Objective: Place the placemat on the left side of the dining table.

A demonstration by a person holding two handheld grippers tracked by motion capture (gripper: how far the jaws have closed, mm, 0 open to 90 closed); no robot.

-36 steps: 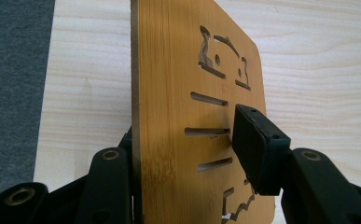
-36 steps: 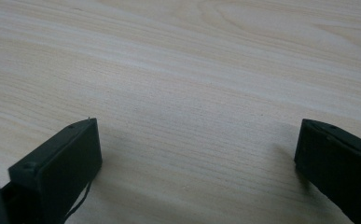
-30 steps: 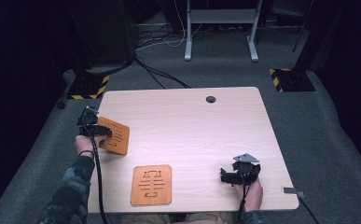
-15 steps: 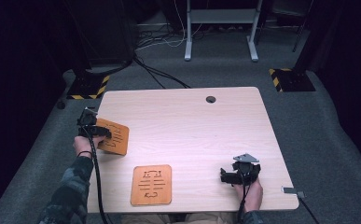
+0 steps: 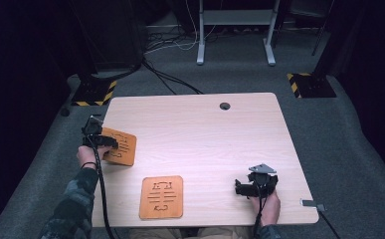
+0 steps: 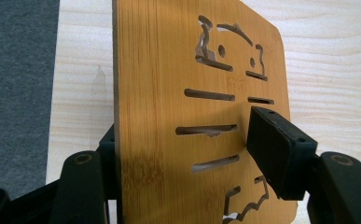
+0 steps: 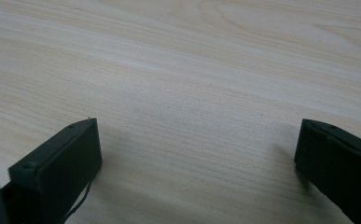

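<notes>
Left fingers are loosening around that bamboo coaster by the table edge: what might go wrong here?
The left gripper has just been opening, with the coaster between its fingers; one pad already stands off its face.
1. It sits at the table's left edge and may slide off.
2. A finger could snag a cut-out slot on withdrawal.

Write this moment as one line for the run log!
left gripper: jaws just opening, coaster between them, at table's left edge | right gripper: open, nothing between | second coaster: flat, near front edge
</notes>
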